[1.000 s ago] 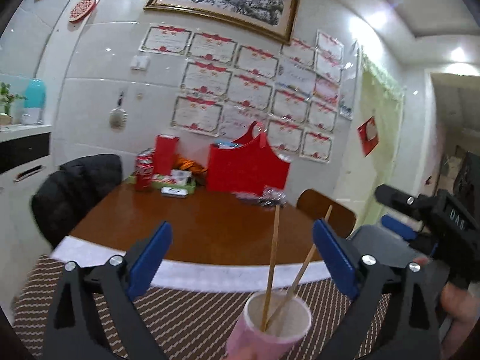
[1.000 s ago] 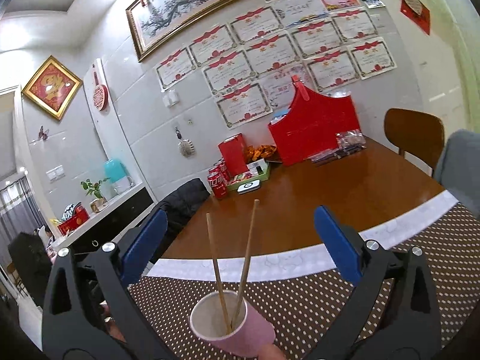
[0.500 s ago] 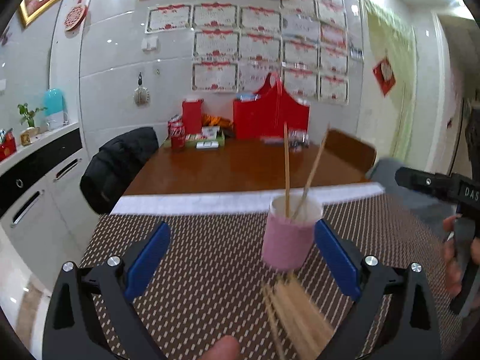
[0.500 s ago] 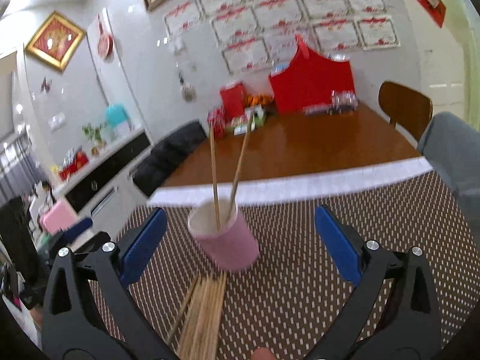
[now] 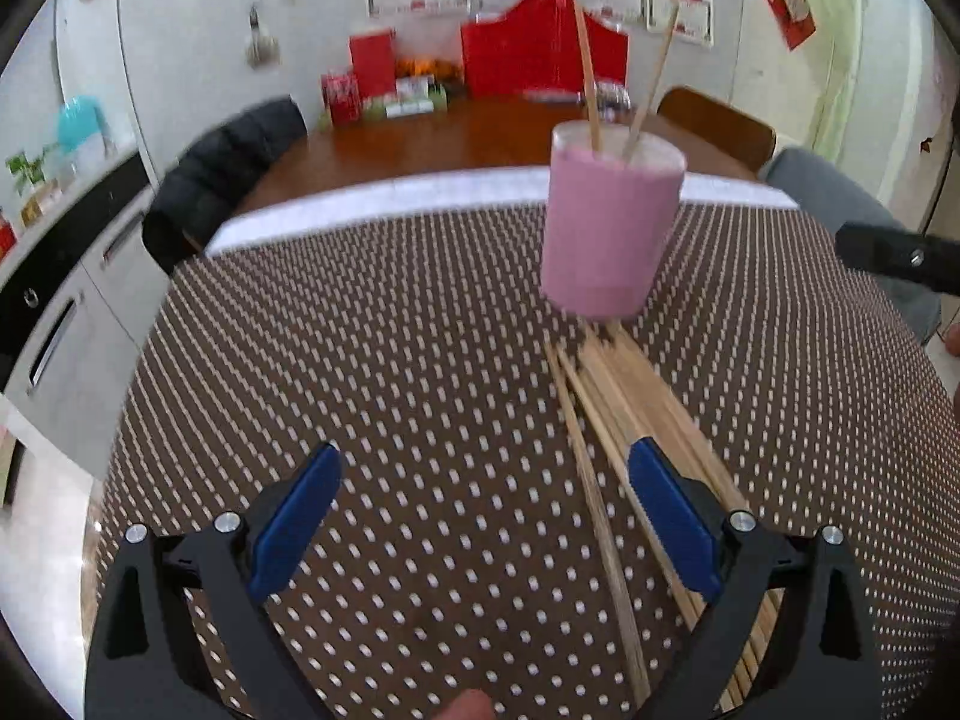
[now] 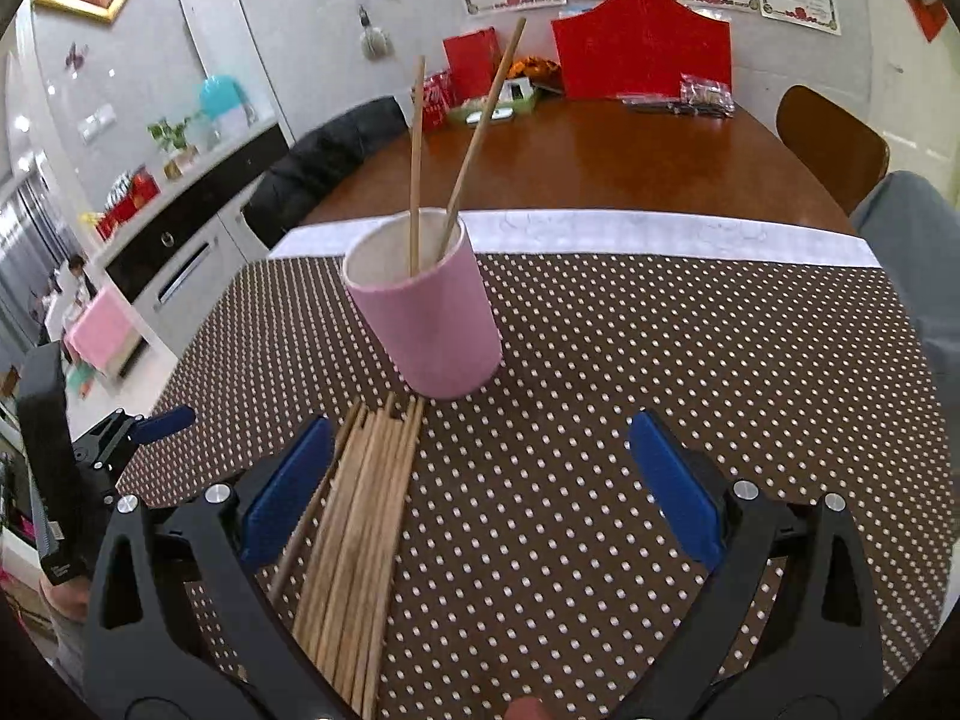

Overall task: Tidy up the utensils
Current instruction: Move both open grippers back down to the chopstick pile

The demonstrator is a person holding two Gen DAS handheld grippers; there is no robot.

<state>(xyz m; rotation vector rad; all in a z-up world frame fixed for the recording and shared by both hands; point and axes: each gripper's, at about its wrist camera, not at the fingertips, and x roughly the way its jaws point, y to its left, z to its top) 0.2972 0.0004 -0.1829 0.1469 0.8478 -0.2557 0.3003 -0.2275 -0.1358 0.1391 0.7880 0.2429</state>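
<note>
Both hand-held grippers, left (image 5: 480,516) and right (image 6: 474,480), hang wide apart and empty, the chopstick bundle (image 6: 354,516) running lengthwise from the surface's near edge toward the pink cup (image 6: 426,306), nearest the right one's left finger.

Both grippers (jaws wide) lower, chopstick bundle (image 6: 360,516) now beneath

- Pink cup (image 6: 432,318): smooth, matt outside, pale inside.
- Chopsticks (image 6: 354,516) lying near it: bare, light wood, dull finish.
- Two chopsticks in the cup (image 6: 456,138): same plain wood.
- Mat (image 6: 660,372): brown woven cloth with white dots, textured.
- Far table (image 6: 600,162): glossy polished wood.
- Gripper pads (image 6: 672,492): blue, matt; black plastic arms, shiny metal screws.
</note>
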